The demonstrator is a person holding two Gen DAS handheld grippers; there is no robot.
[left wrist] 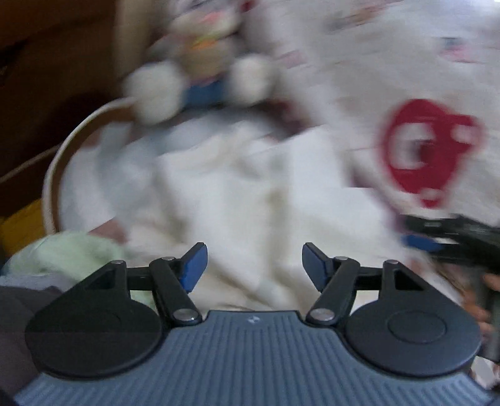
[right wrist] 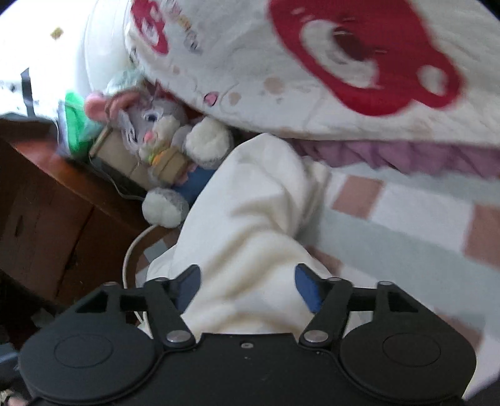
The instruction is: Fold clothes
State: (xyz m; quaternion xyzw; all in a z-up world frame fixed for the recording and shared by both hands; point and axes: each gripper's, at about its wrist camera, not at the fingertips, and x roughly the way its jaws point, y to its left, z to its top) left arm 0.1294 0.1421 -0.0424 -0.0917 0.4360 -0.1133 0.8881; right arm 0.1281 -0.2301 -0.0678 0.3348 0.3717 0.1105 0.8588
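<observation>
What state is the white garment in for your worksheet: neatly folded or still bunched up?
Still bunched up. The white garment lies in loose, rumpled mounds with no flat layers or straight creases; the right tool is open around it.

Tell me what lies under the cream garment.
Under the cream garment, a checked sheet shows at its right edge. A white cord curves at its left. Everything beneath its middle is covered.

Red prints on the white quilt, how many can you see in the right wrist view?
2. One large red print sits at upper right of the quilt; a smaller red print is at upper left. More may be hidden beyond the frame.
</observation>
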